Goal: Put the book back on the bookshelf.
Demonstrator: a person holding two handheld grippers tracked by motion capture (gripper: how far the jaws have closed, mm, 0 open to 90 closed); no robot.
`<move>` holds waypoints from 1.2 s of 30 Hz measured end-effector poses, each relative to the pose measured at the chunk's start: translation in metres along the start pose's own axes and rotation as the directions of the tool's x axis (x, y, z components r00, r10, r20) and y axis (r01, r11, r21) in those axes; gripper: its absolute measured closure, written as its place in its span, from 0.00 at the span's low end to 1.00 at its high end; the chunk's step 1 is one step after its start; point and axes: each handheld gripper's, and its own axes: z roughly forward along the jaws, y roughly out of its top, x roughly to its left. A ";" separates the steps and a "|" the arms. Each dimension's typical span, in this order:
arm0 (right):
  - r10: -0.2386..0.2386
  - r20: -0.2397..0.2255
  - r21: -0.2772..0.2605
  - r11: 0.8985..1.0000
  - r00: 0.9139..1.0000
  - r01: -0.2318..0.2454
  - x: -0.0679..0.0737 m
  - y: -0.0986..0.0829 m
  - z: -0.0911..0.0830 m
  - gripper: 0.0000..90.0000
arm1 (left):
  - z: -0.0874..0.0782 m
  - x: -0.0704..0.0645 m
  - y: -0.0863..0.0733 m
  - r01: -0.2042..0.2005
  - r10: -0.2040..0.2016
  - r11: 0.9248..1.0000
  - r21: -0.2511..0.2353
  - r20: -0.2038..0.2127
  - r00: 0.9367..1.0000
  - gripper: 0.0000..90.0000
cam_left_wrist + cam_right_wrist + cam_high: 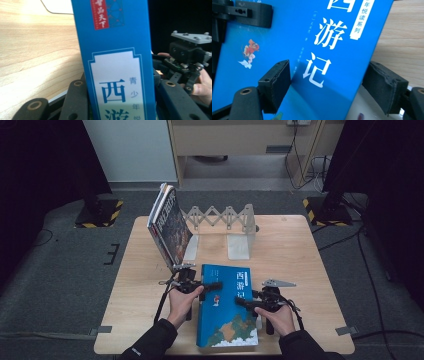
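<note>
A blue book [227,307] with white Chinese lettering lies front and centre on the wooden table [300,250], held from both sides. My left gripper [212,285] reaches in over its left edge. In the left gripper view the spine [117,62] fills the space between the black jaws, so this gripper [120,100] is shut on the book. My right gripper [242,302] comes in from the right edge. One pad [277,82] presses on the cover [287,37] and the other pad [384,87] sits against the underside by the white pages.
Several books [167,222] lean upright at the back left against a grey expanding bookend rack [225,217]. Two dark stands with striped bases [100,212] stand on the floor beyond the table's back corners. Bare wood lies to the right of the rack.
</note>
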 end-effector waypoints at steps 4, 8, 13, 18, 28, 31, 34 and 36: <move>0.005 0.004 -0.010 1.000 1.000 -0.005 0.001 0.002 -0.003 0.28 | -0.002 -0.005 0.003 -0.023 0.023 1.000 -0.021 0.004 1.000 0.66; -0.016 0.012 -0.029 0.999 1.000 0.016 0.005 0.009 -0.007 0.32 | -0.007 -0.012 0.009 -0.056 0.056 0.997 -0.051 0.007 0.998 0.67; -0.054 0.018 -0.036 0.998 0.998 0.055 0.008 0.019 -0.014 0.37 | -0.012 -0.020 0.013 -0.113 0.114 0.990 -0.080 0.014 0.993 0.67; -0.059 0.027 -0.033 0.998 0.998 0.059 0.011 0.020 -0.018 0.40 | -0.012 -0.021 0.010 -0.129 0.132 0.987 -0.097 0.023 0.991 0.67; -0.050 -0.009 -0.068 0.996 0.999 0.049 0.012 0.017 -0.019 0.46 | -0.009 -0.022 0.009 -0.138 0.142 0.985 -0.104 0.034 0.989 0.65; -0.053 -0.012 -0.061 0.997 0.999 0.052 0.012 0.017 -0.018 0.46 | -0.008 -0.022 0.009 -0.143 0.146 0.984 -0.102 0.029 0.989 0.65; -0.056 -0.009 -0.060 0.997 0.998 0.056 0.012 0.017 -0.018 0.46 | -0.007 -0.023 0.009 -0.153 0.156 0.983 -0.099 0.020 0.988 0.66; -0.060 -0.009 -0.057 0.997 0.998 0.060 0.012 0.017 -0.018 0.46 | -0.008 -0.023 0.009 -0.158 0.159 0.983 -0.094 0.010 0.987 0.66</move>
